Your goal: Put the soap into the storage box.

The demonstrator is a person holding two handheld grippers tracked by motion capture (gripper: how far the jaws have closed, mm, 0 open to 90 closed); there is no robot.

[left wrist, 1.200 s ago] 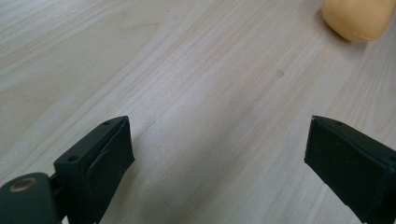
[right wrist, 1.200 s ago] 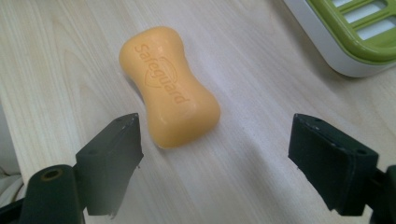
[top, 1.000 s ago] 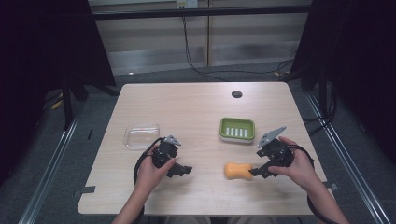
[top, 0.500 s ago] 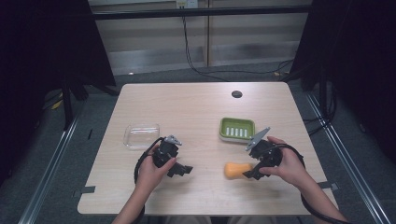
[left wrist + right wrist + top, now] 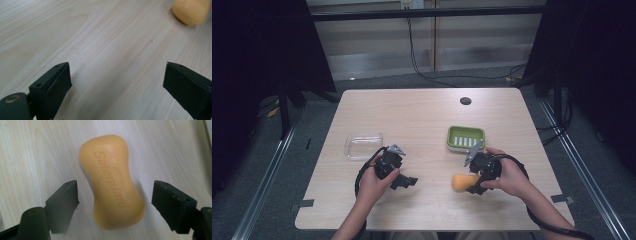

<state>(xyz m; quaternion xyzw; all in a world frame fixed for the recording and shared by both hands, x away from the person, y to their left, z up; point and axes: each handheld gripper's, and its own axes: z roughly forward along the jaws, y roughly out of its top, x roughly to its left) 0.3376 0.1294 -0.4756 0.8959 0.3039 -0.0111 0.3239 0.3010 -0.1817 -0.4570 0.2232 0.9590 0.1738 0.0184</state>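
Soap bar (image 5: 111,182): one orange bar stamped "Safeguard", lying flat on the table between the right gripper's two black jaws, a gap left on each side of it; near edge of the table, right of centre.
Right gripper (image 5: 115,202): jaws apart and just now closing in around the soap bar, pads not yet on it; in the high view the right gripper (image 5: 473,184) points left with the bar at its tip.
Left gripper (image 5: 117,82): jaws spread wide over bare wood, nothing between them; the soap bar (image 5: 191,11) shows at the far right corner of its view.
Hands: two, one on each gripper, reaching in from the near edge.
Green soap dish (image 5: 466,137): one, slatted, holds nothing; just beyond the right gripper, right of centre.
Clear container (image 5: 363,145): one, shallow, nothing in it; just beyond the left gripper, left of centre.
Table (image 5: 422,115): one, pale wood, with a dark round hole (image 5: 465,100) towards the far edge.
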